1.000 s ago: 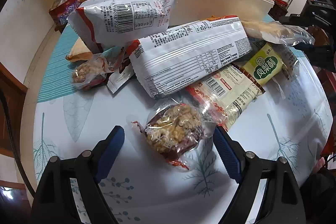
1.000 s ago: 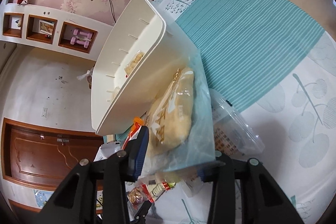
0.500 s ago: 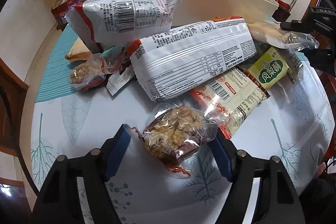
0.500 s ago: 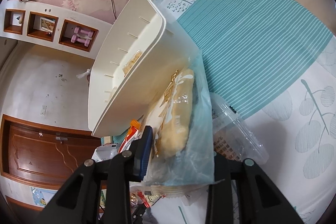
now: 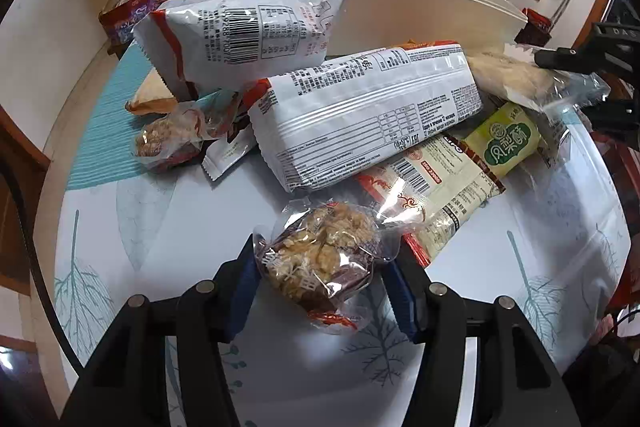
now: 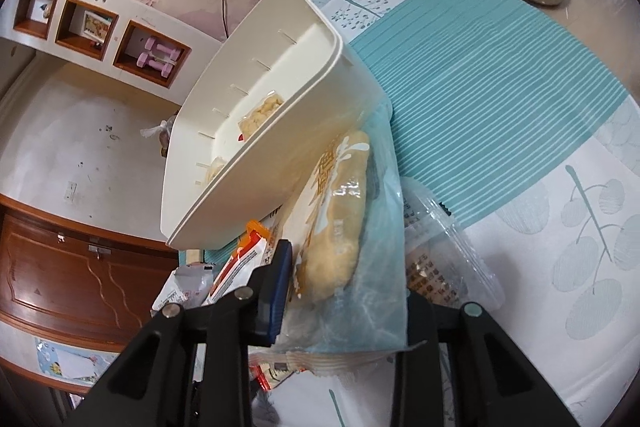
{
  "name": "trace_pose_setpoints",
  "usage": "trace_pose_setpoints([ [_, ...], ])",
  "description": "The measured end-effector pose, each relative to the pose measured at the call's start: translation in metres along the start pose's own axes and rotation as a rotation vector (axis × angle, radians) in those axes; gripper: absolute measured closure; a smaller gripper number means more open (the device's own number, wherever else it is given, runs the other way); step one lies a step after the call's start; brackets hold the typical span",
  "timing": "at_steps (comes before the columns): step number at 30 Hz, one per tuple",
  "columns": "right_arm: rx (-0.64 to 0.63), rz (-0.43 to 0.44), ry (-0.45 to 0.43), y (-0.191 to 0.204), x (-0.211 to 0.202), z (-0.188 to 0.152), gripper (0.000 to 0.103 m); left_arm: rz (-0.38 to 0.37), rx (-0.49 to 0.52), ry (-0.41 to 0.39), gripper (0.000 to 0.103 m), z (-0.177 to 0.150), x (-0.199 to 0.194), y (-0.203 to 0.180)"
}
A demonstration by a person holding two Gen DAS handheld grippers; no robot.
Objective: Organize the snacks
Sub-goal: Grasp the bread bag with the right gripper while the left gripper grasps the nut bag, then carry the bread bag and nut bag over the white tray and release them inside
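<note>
Snacks lie heaped on a table [image 5: 168, 211] with a pale leaf-print cloth and a teal striped band, crowded against the near wall of a cream plastic bin [image 5: 400, 11] at the far side. In the left wrist view a large white packet [image 5: 360, 123] with printed tables lies across the middle, a second white packet with a barcode [image 5: 248, 35] leans above it to the far left, and a cream noodle-style pack [image 5: 436, 183] and a small green-labelled sachet [image 5: 506, 143] lie to the right. A small clear-wrapped nut cake [image 5: 168, 143] sits at the left edge of the heap. Nearest, a second clear-wrapped nut cake [image 5: 324, 259] rests on the cloth between the blue pads of the left gripper [image 5: 324, 287]; its jaws are closing at a middling gap, and both pads meet the wrapper's sides. That gripper points steeply down at the table. The right gripper [image 6: 344, 291] is narrow and clamps the near end of a clear bag holding a pale bread roll [image 6: 340, 219], the left pad [image 6: 280, 283] against the film; the right pad is hidden behind the bag. The bag leans up against the bin's outer wall [image 6: 280, 155], with a clear plastic tub [image 6: 444, 259] just beside it to the right. Pale snacks [image 6: 260, 115] already lie inside the bin. This gripper slants downward.
</note>
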State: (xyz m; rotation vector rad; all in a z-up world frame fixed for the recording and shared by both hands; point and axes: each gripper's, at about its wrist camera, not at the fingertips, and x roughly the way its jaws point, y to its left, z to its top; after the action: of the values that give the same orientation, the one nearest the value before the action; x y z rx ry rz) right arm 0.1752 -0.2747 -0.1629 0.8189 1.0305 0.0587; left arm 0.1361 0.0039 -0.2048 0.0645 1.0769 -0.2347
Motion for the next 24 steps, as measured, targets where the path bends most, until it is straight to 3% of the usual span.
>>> trace_pose_setpoints([
  [12, -0.061, -0.008, -0.014, 0.018, -0.020, -0.013, 0.076, -0.034, -0.061, -0.010, 0.048, -0.018, -0.014, 0.008],
  [24, -0.137, -0.012, -0.058, 0.034, -0.052, -0.033, 0.079, -0.062, -0.038, -0.027, 0.048, -0.029, -0.047, 0.000],
])
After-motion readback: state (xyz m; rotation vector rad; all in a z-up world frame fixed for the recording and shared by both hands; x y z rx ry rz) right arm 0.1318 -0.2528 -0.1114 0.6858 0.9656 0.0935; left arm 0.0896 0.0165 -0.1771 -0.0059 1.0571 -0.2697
